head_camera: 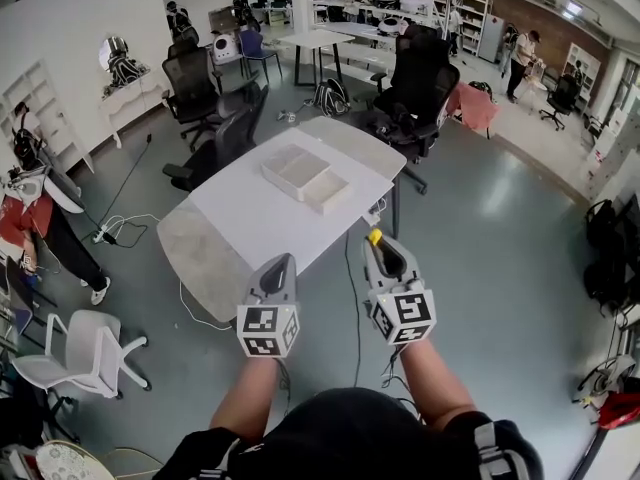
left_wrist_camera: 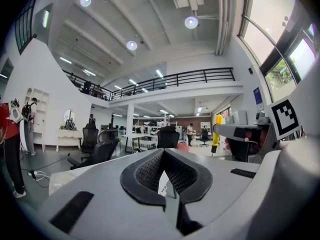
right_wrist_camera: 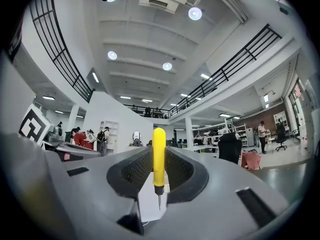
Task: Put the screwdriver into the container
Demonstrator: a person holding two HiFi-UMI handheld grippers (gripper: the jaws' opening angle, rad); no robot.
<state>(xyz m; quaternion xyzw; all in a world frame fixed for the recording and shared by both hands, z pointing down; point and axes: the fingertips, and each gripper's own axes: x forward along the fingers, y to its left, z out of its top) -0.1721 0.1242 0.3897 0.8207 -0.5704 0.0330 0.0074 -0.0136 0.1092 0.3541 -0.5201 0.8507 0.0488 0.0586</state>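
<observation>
We are holding the left tongs (left_wrist_camera: 163, 151) level and clenched on nothing, their tips meeting. Ahead of both tongs and still well apart from them, the shallow white container (head_camera: 305, 176) is sitting on the pale worktop (head_camera: 235, 233). On the right, the right tongs (head_camera: 378, 242) are grasping the yellow-handled screwdriver (right_wrist_camera: 159, 154) by its handle, holding it upright with the metal tip pointing down. We are judging the carry as the risky part. The tongs are pinching a smooth, round handle across a narrow line, so the screwdriver could swing or slide out before reaching the worktop. If released too high or too close to the rim, it could bounce or roll out of such a low-walled container.
</observation>
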